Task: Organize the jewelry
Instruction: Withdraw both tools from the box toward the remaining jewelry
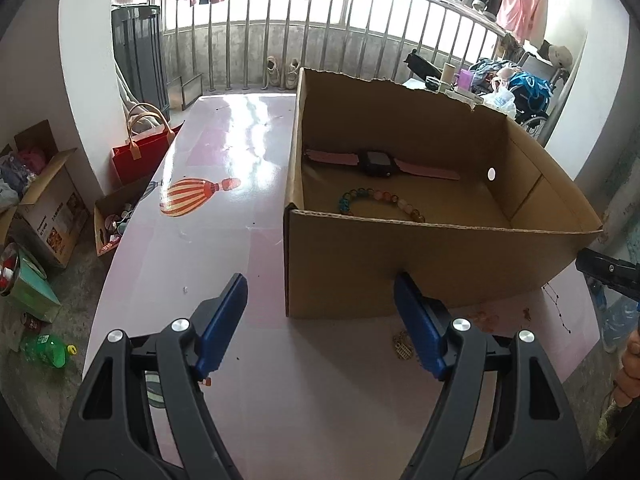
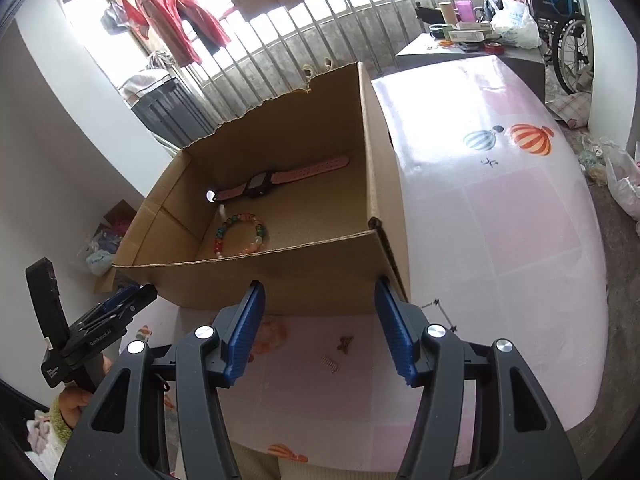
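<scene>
An open cardboard box (image 1: 360, 264) (image 2: 304, 268) stands on the pink table. Inside lie a pink-strapped watch (image 1: 376, 163) (image 2: 264, 184) and a coloured bead bracelet (image 1: 384, 202) (image 2: 240, 236). On the table in front of the box lie a small gold ornament (image 1: 402, 347) (image 2: 331, 363), a small bronze charm (image 2: 345, 343) and a thin dark chain (image 1: 558, 304) (image 2: 442, 312). My left gripper (image 1: 320, 328) is open and empty, before the box's left corner. My right gripper (image 2: 320, 332) is open and empty above the small pieces.
The table (image 1: 224, 168) (image 2: 500, 208) has balloon prints. Boxes (image 1: 52, 200), a red bag (image 1: 140, 148) and a green bottle (image 1: 48, 350) sit on the floor to the left. A cluttered side table (image 2: 472, 36) and wheelchair (image 2: 568, 40) stand far right.
</scene>
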